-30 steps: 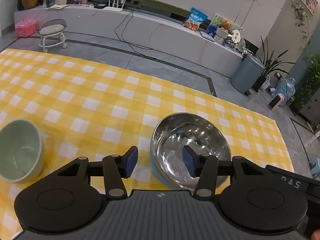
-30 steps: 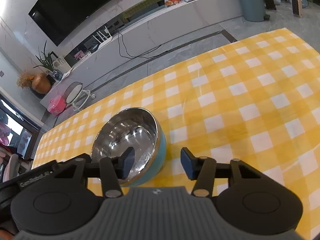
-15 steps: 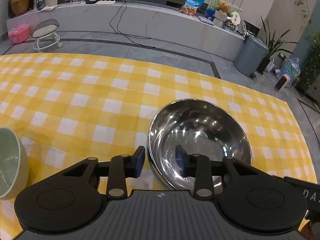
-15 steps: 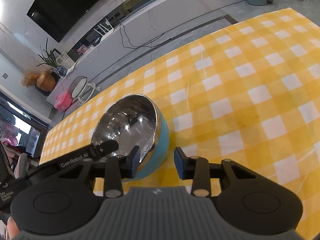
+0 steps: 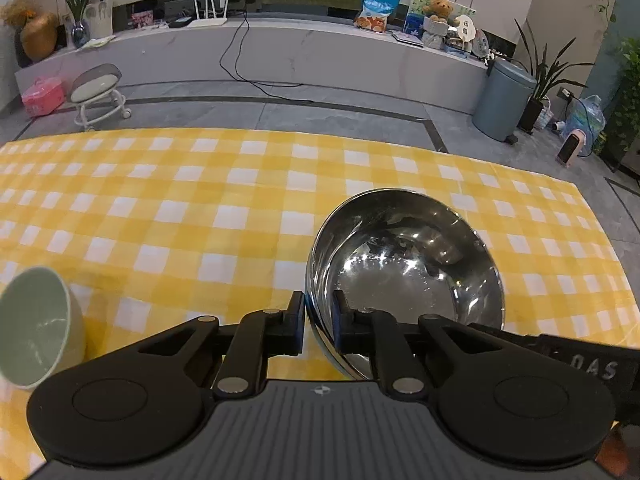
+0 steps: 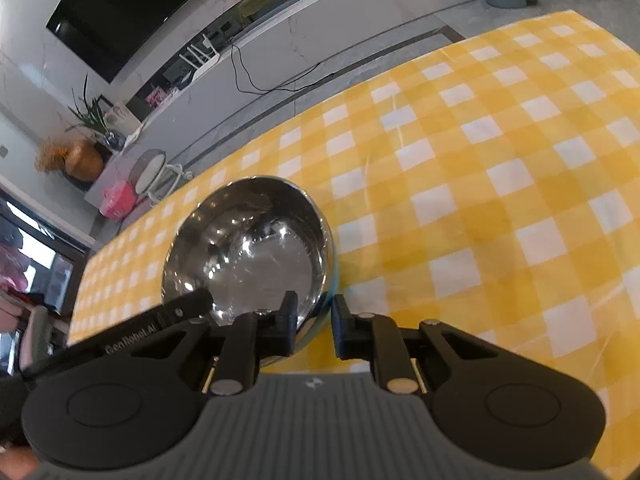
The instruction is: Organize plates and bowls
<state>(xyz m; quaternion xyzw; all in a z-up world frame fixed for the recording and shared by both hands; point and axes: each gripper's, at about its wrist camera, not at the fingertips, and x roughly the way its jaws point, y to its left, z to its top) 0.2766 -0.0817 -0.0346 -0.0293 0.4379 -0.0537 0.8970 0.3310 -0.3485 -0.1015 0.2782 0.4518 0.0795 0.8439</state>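
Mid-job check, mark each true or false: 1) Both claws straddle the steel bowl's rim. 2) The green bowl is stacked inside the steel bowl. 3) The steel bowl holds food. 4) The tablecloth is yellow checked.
1) True: the left claw and right claw, both closing, straddle the steel bowl rim.
2) False: the green bowl sits apart, tipped sideways.
3) False: it is empty.
4) True: the tablecloth is yellow checked.

The right claw [image 6: 313, 322] is closing on the near rim of a steel bowl [image 6: 256, 248] with a light blue outside; one finger is inside the bowl, the other outside. The bowl is on a counter with a yellow-and-white checked cloth [image 6: 480, 168]. The tip of the left claw [image 6: 188, 306] reaches the bowl's near-left rim.
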